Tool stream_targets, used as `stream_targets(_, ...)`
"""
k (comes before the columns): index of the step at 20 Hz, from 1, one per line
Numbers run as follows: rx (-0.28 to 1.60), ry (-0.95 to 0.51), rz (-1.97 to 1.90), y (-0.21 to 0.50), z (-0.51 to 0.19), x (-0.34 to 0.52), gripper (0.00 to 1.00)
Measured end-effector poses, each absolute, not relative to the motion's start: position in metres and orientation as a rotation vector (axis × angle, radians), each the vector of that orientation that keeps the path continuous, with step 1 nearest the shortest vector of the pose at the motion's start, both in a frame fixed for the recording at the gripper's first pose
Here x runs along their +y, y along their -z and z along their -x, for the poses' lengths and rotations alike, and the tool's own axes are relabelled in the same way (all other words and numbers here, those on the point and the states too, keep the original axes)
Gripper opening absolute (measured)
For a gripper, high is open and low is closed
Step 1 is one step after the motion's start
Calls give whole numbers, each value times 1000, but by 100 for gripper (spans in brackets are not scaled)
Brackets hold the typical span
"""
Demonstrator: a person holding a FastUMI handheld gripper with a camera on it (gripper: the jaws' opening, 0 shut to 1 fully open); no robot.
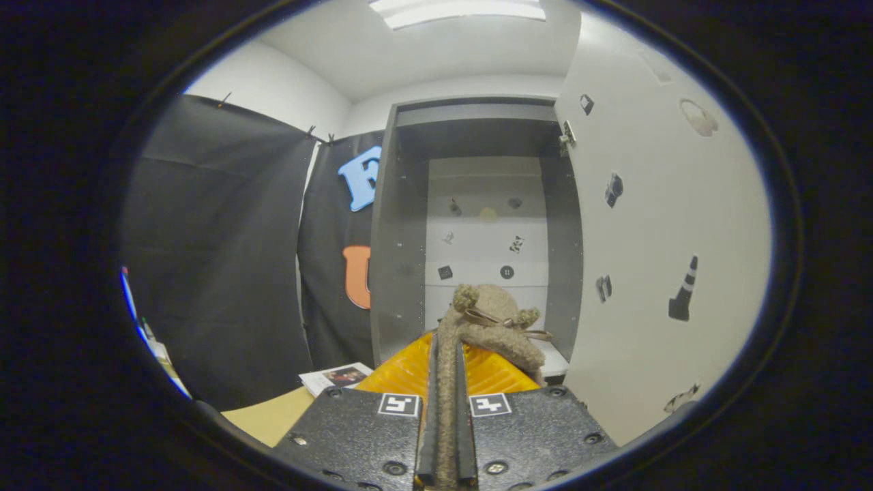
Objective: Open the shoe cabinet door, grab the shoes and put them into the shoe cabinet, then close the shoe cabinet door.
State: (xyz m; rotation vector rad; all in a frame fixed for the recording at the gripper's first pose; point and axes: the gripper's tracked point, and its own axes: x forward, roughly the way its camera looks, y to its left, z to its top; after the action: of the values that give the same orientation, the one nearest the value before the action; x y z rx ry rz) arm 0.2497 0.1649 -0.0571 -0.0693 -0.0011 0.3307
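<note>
Gripper (447,436) clamped tight on the shoe (494,320): both fingers pinch its fuzzy tan edge, thin strip running down the gap between them. Rest of shoe, bow on top, sticks out at 12 o'clock, just ahead of the tips. Cabinet (477,204) beyond, open; its door (655,225) swung out at 2 o'clock. Leaflet (337,376) at 10 o'clock.

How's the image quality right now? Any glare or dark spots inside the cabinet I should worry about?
Gripper view: sharp; the fisheye bends the open door and cabinet edges. Ceiling light is blown out; no glare elsewhere. Cabinet top and side walls are shadowed, its back wall readable. The gripper is shut on the fuzzy shoe, clearly lit.
</note>
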Motion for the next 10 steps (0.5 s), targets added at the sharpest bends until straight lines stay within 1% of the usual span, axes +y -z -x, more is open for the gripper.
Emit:
stream_targets(4,-4,-265,143,46,-313,152,14)
stream_targets(10,53,-246,172,46,-378,155,14)
